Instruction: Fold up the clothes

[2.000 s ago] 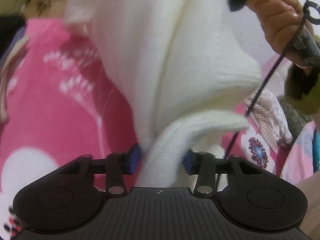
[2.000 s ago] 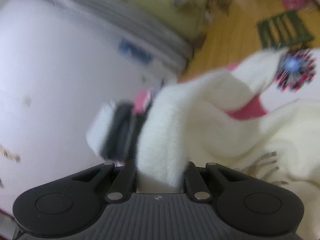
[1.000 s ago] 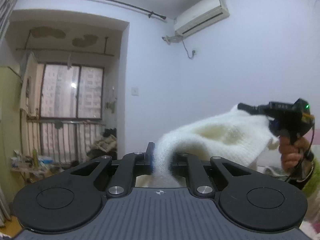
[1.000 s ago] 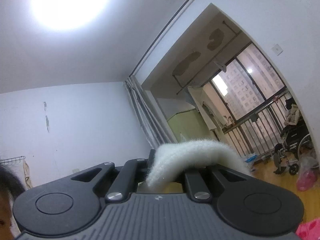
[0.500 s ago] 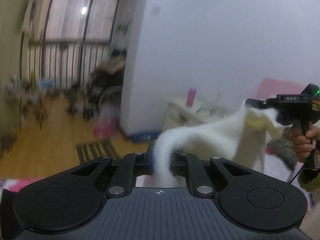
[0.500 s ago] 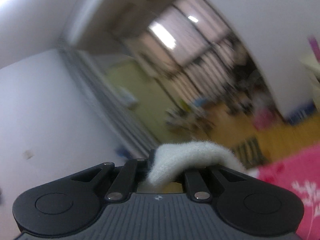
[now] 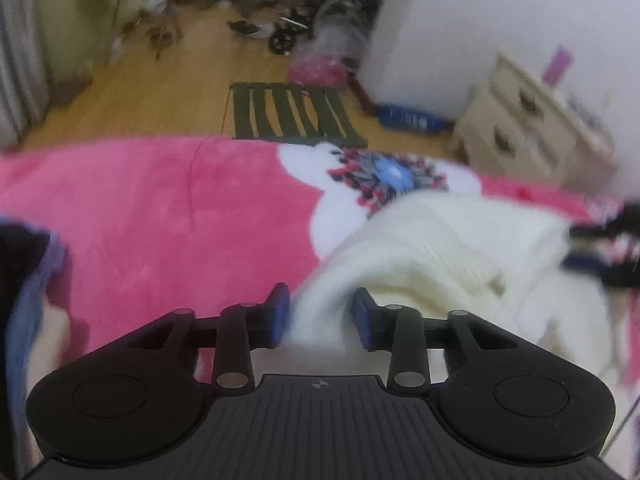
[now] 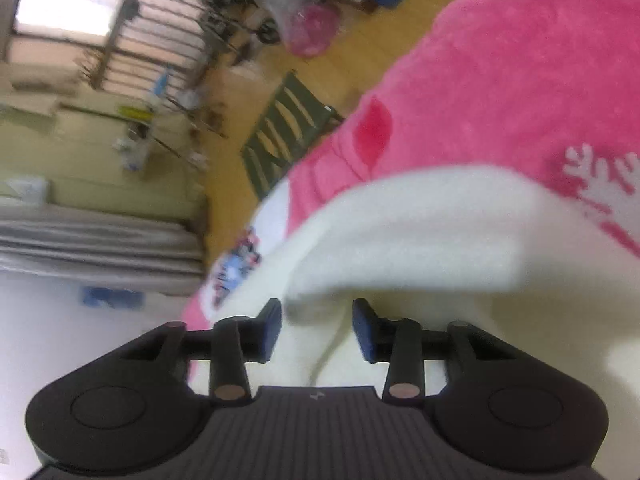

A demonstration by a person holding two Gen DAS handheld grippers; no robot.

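A white knit garment point(image 7: 460, 248) lies on the pink floral blanket point(image 7: 160, 216).

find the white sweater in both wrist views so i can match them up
Left wrist view: the white sweater fills the centre-right, lying on the pink blanket, with a fold running down between the camera's own jaws.
Right wrist view: the white sweater spreads across the lower centre and right, again reaching between the jaws.
Shared landmark: the dark green slatted rack on the wooden floor beyond the blanket's edge.
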